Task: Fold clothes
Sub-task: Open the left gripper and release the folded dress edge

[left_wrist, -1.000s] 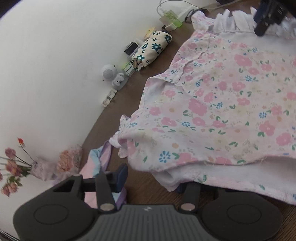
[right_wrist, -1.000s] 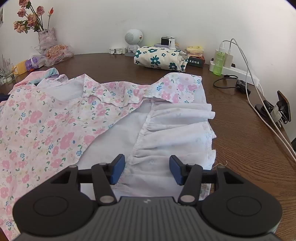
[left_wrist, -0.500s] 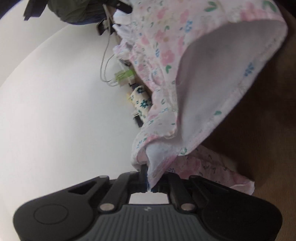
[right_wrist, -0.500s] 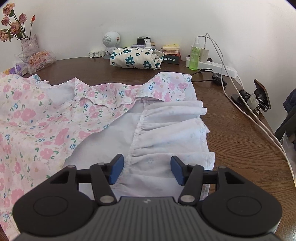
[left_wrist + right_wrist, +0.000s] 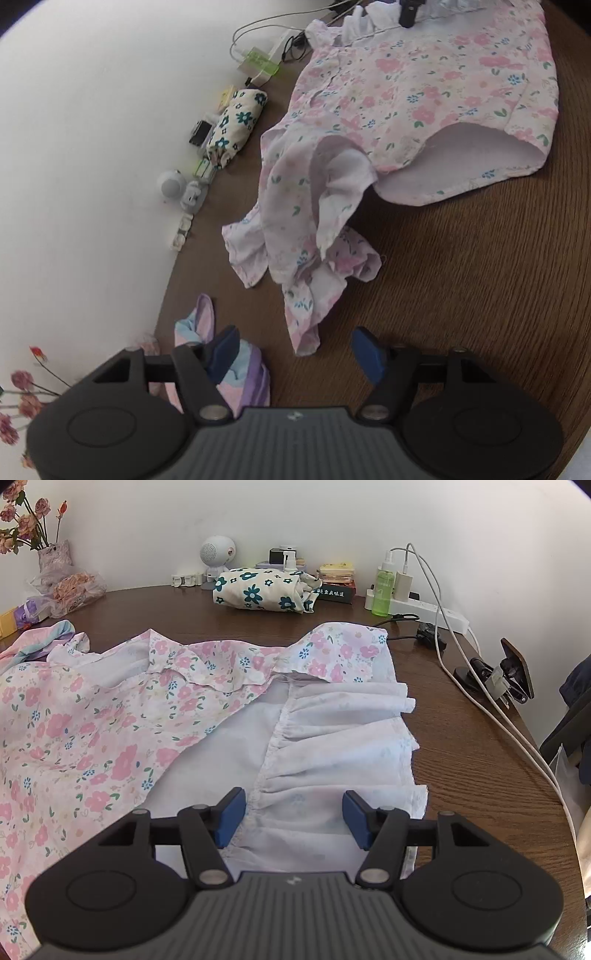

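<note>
The left gripper (image 5: pixel 295 350) hangs with its blue pads apart, the jaws having just been opening; nothing lies between them, and a bunched sleeve (image 5: pixel 310 236) of the floral dress (image 5: pixel 424 96) sits crumpled on the wooden table (image 5: pixel 480 295) just ahead, apparently let go so it can settle over the garment. Beside the left pad lies a striped pastel cloth (image 5: pixel 240 373), likely waiting its turn. The right gripper (image 5: pixel 293 821) hovers low over the dress's white ruffled hem (image 5: pixel 343 760), jaws apart with the fabric beneath them but not pinched, seemingly poised to take that edge for the next fold. The dress (image 5: pixel 92 731) is spread flat across the table's middle, its printed side turned partly back to show the pale lining. Farther off, against the wall, a folded cloth with blue flowers (image 5: pixel 266 590) rests near a small round speaker (image 5: pixel 218 554), a green bottle (image 5: pixel 384 590) and a power strip (image 5: pixel 436 613) with trailing cables, well clear of the working area. A vase of dried flowers (image 5: pixel 51 557) stands at the far left corner.
</note>
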